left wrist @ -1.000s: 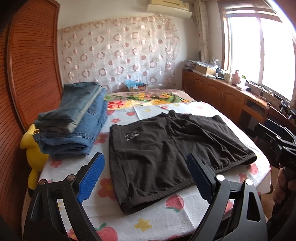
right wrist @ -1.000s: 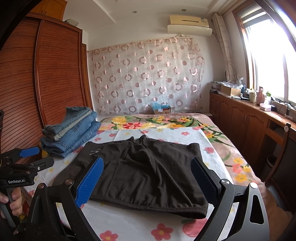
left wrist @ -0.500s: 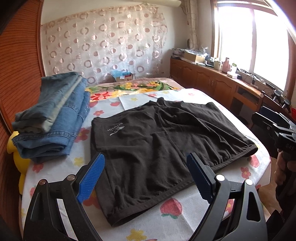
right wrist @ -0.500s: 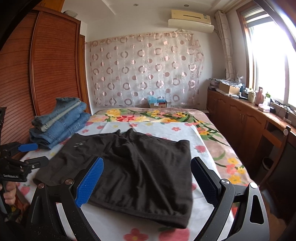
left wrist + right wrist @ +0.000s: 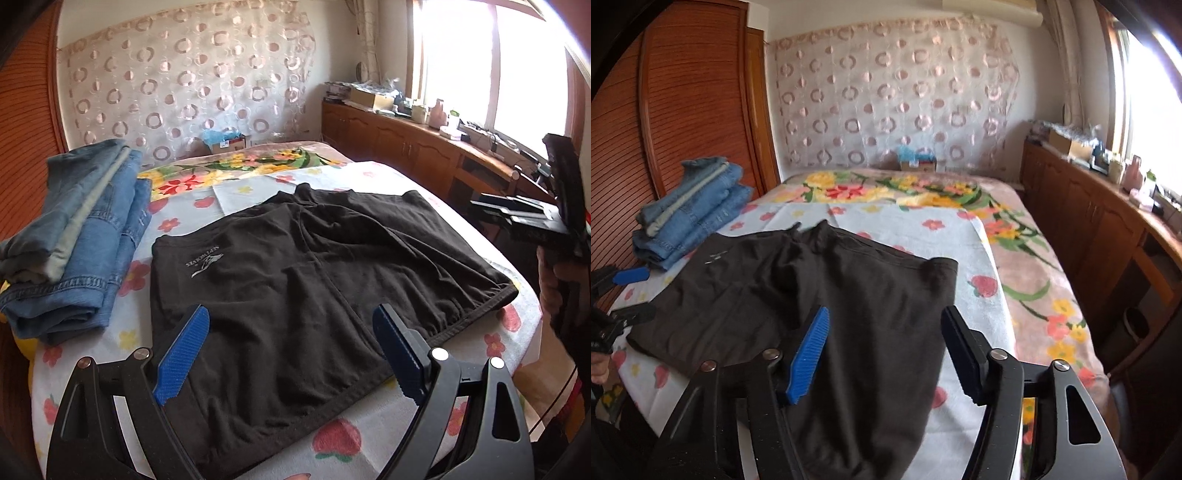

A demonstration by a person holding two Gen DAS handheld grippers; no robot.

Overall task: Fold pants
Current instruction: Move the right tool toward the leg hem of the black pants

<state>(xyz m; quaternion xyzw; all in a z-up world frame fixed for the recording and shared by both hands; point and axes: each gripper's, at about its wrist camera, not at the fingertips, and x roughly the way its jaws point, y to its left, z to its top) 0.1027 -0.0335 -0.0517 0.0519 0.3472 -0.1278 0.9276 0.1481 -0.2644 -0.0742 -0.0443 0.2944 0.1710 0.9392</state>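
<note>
On the bed [image 5: 369, 177], right of the jeans [image 5: 85, 236], the shorts [image 5: 314, 277] lie flat, unfolded. Left tongs [image 5: 291, 354] hover released; right tongs [image 5: 882, 350], just narrowing, grasp nothing. Next, likely: pinch an edge.

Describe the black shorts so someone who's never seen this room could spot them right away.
Start at the bed with the flowered cover below the circle-patterned curtain. On its near half, on a white floral sheet, lie the black shorts, spread flat. Unlike the folded blue jeans stacked beside them, they are dark, unfolded, and carry a small pale logo.
</note>
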